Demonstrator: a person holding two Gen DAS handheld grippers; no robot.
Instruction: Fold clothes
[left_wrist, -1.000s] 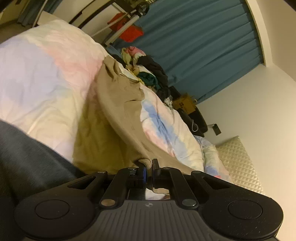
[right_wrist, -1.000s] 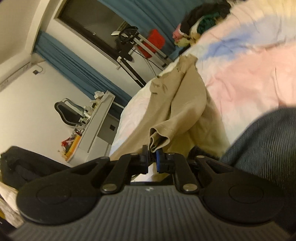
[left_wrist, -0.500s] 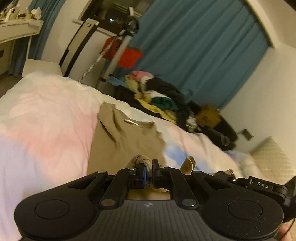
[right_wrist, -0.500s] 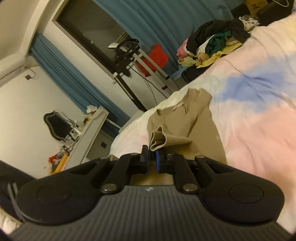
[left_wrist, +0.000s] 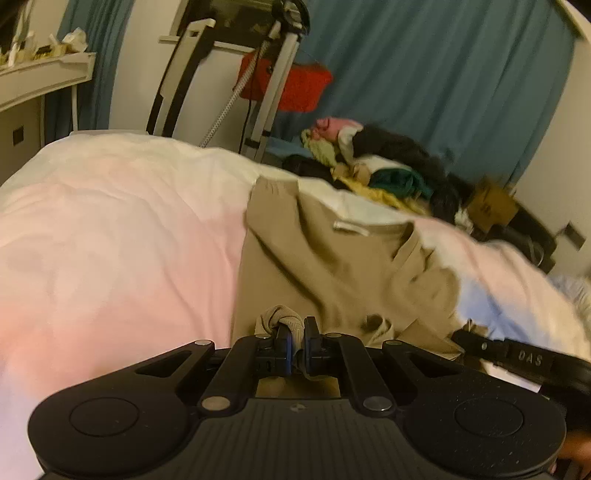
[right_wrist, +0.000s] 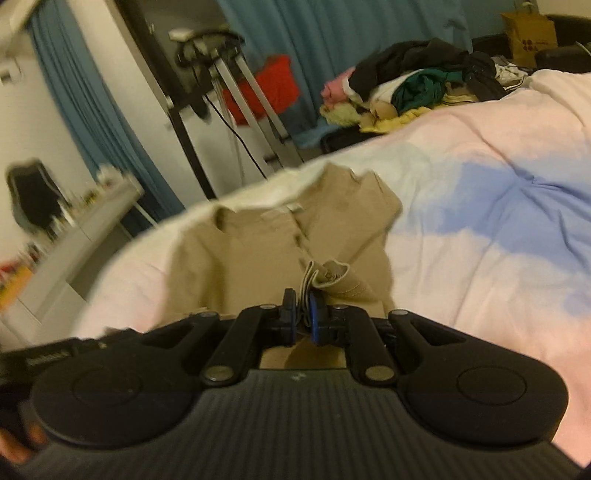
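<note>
We have the tan shirt (left_wrist: 332, 266) spread on the bed (left_wrist: 110, 236), its collar toward the far edge of the pastel duvet. Our left tongs (left_wrist: 295, 332) are clamped on a bunched ribbed edge of the shirt, and our right tongs (right_wrist: 302, 301) are clamped on another gathered edge, its folds sticking up just past the tips. In the left view the other tool's black body shows low at the right, close beside us. Beyond the bed's far edge lies a heap of mixed clothes (right_wrist: 413, 88), with a red bag (left_wrist: 291, 88) hanging on a metal stand (left_wrist: 273, 74) before the blue curtain (left_wrist: 443, 81). A cardboard box (right_wrist: 528, 33) stands behind the heap. A white desk (right_wrist: 74, 236) sits at the left.
</note>
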